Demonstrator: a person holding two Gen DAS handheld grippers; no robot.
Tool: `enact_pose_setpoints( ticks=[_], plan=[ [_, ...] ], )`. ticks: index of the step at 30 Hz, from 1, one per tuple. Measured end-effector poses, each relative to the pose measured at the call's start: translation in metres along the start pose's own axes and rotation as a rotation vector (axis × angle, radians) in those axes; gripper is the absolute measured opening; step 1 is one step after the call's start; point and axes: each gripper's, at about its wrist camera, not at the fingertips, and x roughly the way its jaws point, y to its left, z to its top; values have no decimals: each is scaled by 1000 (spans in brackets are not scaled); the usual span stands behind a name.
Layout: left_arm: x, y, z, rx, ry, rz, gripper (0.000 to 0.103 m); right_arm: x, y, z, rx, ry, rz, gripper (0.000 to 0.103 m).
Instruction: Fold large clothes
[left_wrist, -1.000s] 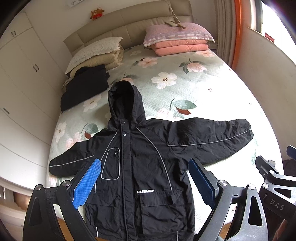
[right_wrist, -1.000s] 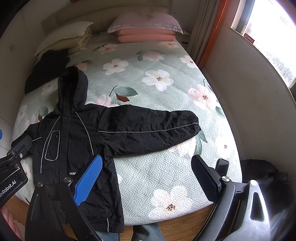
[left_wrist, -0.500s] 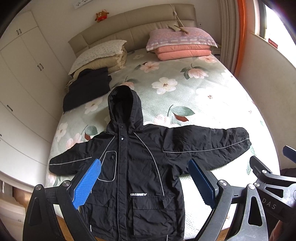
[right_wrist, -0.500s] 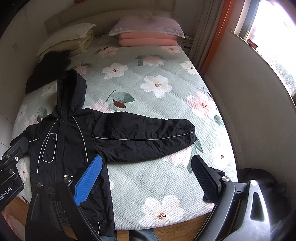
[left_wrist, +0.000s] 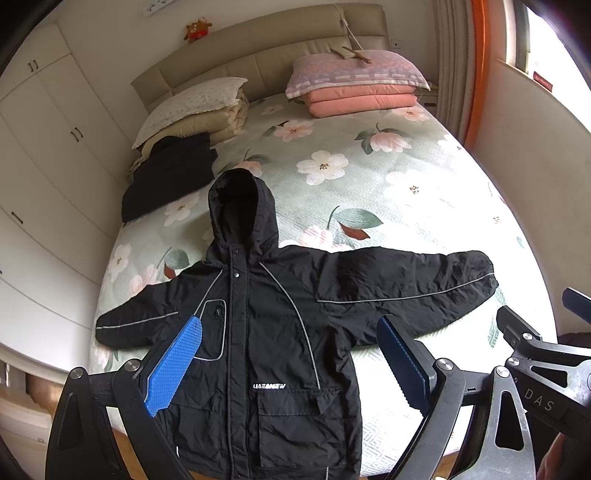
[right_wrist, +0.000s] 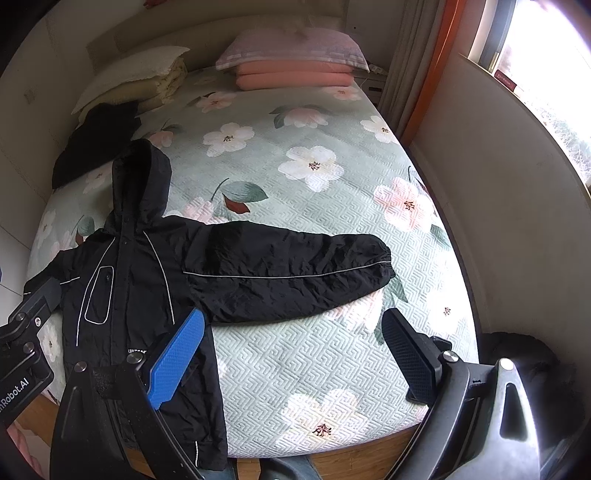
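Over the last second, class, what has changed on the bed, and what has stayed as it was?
Both open grippers, left and right, drew back from the black hooded jacket, so more floral bedspread shows. Nothing was gripped or released. The jacket stays spread flat, sleeves out.

Your left gripper (left_wrist: 288, 362) is a black frame with silver screws and blue dimpled pads (left_wrist: 173, 365). Your right gripper (right_wrist: 295, 354) matches it, with white "DAS" lettering on its side.
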Motion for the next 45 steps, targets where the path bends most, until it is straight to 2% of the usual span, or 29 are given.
enact_pose_setpoints(
  ticks=[7, 12, 21, 27, 29, 31, 33, 36, 41, 45],
  plan=[
    [2, -4, 1, 4, 4, 3, 96, 4, -13, 4, 6, -3, -11, 98],
    [16, -3, 1, -3, 26, 14, 96, 14, -44, 11, 55, -17, -55, 98],
    [73, -20, -1, -5, 48, 12, 96, 77, -104, 8, 103, -11, -147, 98],
    [144, -51, -12, 5, 35, -28, 96, 169, -151, -7, 196, 9, -57, 97],
    [174, -65, -17, 4, 46, -87, 96, 205, -167, -12, 224, 26, -43, 96],
    [199, -78, -21, -5, 54, -152, 96, 242, -184, -17, 261, 55, -24, 90],
    [229, -93, -26, -8, 69, -207, 96, 275, -202, -21, 317, 77, 1, 90],
    [259, -109, -33, 7, 76, -232, 96, 320, -225, -29, 390, 117, 26, 90],
    [319, -136, -47, 35, 131, -240, 96, 375, -251, -37, 496, 143, 114, 85],
    [353, -146, -58, 27, 167, -244, 96, 401, -259, -41, 562, 155, 195, 72]
  ],
)
